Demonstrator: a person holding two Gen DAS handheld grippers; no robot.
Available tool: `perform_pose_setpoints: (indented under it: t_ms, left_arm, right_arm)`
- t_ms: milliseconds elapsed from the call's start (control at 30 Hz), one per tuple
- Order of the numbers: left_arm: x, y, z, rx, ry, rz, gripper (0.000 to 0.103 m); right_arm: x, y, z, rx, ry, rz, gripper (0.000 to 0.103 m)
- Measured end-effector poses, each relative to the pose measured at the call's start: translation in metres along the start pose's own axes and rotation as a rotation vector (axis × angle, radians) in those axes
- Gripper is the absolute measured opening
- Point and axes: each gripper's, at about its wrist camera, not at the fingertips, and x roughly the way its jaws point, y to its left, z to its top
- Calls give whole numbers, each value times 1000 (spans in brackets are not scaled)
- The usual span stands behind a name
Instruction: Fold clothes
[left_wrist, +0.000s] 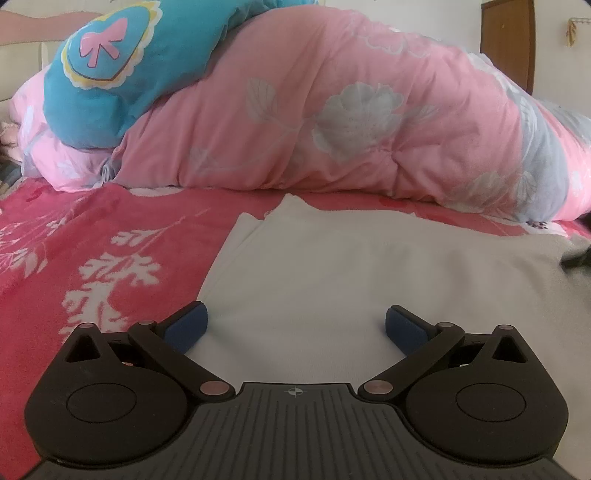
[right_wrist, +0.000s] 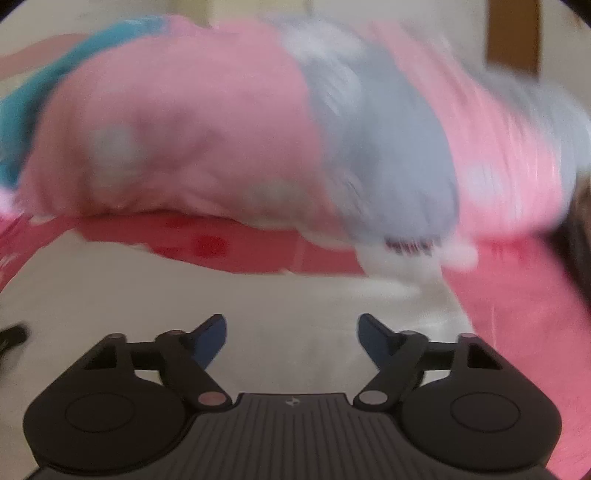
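Note:
A white garment (left_wrist: 332, 266) lies flat on the bed, with a folded edge running along its left side. My left gripper (left_wrist: 295, 317) hovers low over the garment's near left part. It is open wide, its blue pads (left_wrist: 186, 328) apart with only flat cloth below them. The right wrist view is blurred. There my right gripper (right_wrist: 291, 321) is over the same white garment (right_wrist: 258, 295), jaws partly apart and open, with nothing pinched between the blue pads (right_wrist: 212, 339).
A red floral bedsheet (left_wrist: 92, 240) covers the bed. A bulky pink flowered duvet (left_wrist: 332, 110) is piled along the far side, with a blue cushion (left_wrist: 122, 74) on its left end. A dark item (left_wrist: 576, 254) lies at the garment's right edge.

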Motion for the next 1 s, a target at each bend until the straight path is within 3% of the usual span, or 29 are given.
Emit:
perform_pose_setpoints:
  t_ms: [33,100,133,200,267,467,533,700,800,1000]
  left_arm:
    - [0,0,0,0,-1,-1,103]
    - [0,0,0,0,-2,-1,103]
    - [0,0,0,-2,-3,-2,103]
    - [0,0,0,-2,-5,-2,103]
    - [0,0,0,-2,-6,-2,103]
    - [0,1,0,-6,-6,-7,103]
    - [0,1,0,-2,-7,-4,103]
    - [1,-3,0,14,4,13,103]
    - [2,-6,3,31,28,26,103]
    - [-6,-10,20,42,57,63,102]
  right_arm:
    - [17,-12,-2,42,56,1,66]
    - [21,-21,0,73,50,25,64]
    - [18,-21,5,79,60,22,57]
    - [6,-25,13,133,48,54,50]
    - [-3,-28,20,151,9,57,50]
    - [36,-30,13,91,35,-63,47]
    - [27,-20,20,89,42,-96,47]
    - [-9,35,24,2,-41,80,47]
    - [-4,73,16,-83,-29,183,47]
    - [31,104,-15,-184,-28,134,52]
